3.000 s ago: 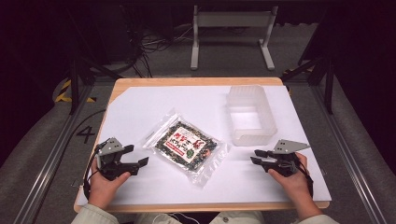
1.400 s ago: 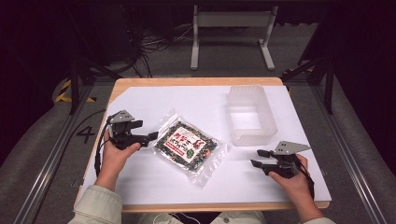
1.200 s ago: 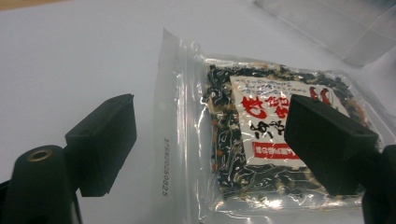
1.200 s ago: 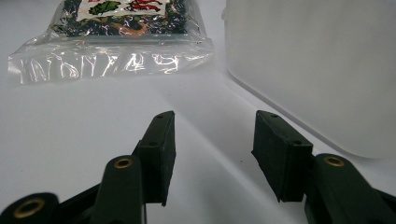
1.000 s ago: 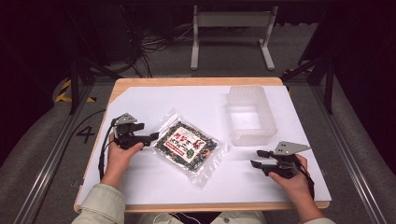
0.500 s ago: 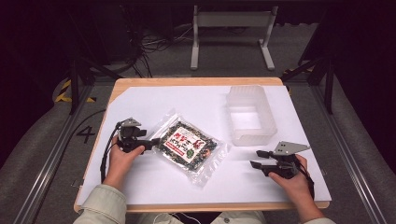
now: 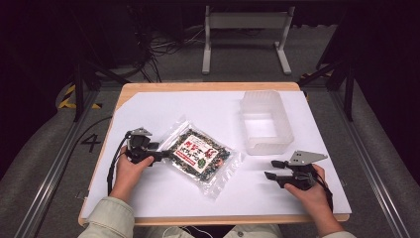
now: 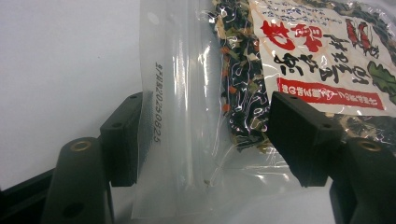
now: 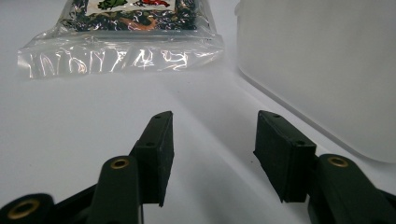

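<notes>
A clear bag of dark dried vegetables with a white and red label [image 7: 200,153] lies flat at the middle of the white table sheet. My left gripper [image 7: 166,156] sits at the bag's left end. In the left gripper view the bag [image 8: 317,51] has its sealed clear edge between my jaws [image 8: 205,135], which have just been closing; a gap still shows and the pads do not press. My right gripper [image 7: 270,168] rests open on the sheet at the front right, with nothing between its jaws [image 9: 212,149]. It points toward the bag [image 9: 121,56].
A translucent plastic container [image 7: 246,106] stands at the back right of the sheet, and its wall [image 9: 317,65] is close on the right in the right gripper view. The wooden table edge [image 7: 208,87] borders the sheet, with dark floor, cables and metal rails around it.
My left hand has moved from the front left of the sheet up to the bag's left end, and its jaws have narrowed around the sealed edge. The right hand has stayed put.
</notes>
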`<move>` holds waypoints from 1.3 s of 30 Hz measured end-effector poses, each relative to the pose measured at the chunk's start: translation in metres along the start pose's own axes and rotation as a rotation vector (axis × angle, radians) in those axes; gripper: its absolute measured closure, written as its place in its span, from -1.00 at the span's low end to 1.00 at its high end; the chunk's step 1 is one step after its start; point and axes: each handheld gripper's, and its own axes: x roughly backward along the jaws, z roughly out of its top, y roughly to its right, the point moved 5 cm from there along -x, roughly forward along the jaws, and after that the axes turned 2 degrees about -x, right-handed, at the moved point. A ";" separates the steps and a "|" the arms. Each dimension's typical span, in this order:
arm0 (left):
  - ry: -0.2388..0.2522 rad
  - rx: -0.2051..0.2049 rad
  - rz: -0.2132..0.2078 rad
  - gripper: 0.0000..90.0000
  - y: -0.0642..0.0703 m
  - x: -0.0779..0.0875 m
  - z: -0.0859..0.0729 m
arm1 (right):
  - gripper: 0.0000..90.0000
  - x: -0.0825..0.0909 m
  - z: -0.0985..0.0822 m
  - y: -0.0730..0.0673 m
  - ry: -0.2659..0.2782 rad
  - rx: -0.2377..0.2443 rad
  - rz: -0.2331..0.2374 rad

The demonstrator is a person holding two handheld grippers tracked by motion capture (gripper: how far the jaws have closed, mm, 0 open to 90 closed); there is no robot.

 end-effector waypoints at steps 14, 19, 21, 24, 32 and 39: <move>-0.002 0.019 0.013 0.19 0.002 0.001 -0.002 | -0.02 -0.001 0.001 -0.002 0.008 0.010 0.017; -0.003 0.020 0.041 0.44 0.003 0.003 -0.002 | -0.03 -0.001 0.001 -0.003 0.010 0.012 0.021; -0.002 0.017 0.046 0.46 0.004 0.003 -0.002 | -0.04 -0.001 0.002 -0.003 0.011 0.014 0.023; -0.003 0.004 0.047 0.68 0.007 0.004 -0.002 | -0.04 -0.001 0.002 -0.003 0.012 0.015 0.025; -0.009 -0.008 0.068 0.90 0.010 0.003 -0.002 | -0.05 -0.001 0.002 -0.004 0.012 0.016 0.028; -0.009 -0.035 0.124 0.99 0.011 0.001 -0.003 | -0.06 -0.001 0.002 -0.004 0.013 0.016 0.031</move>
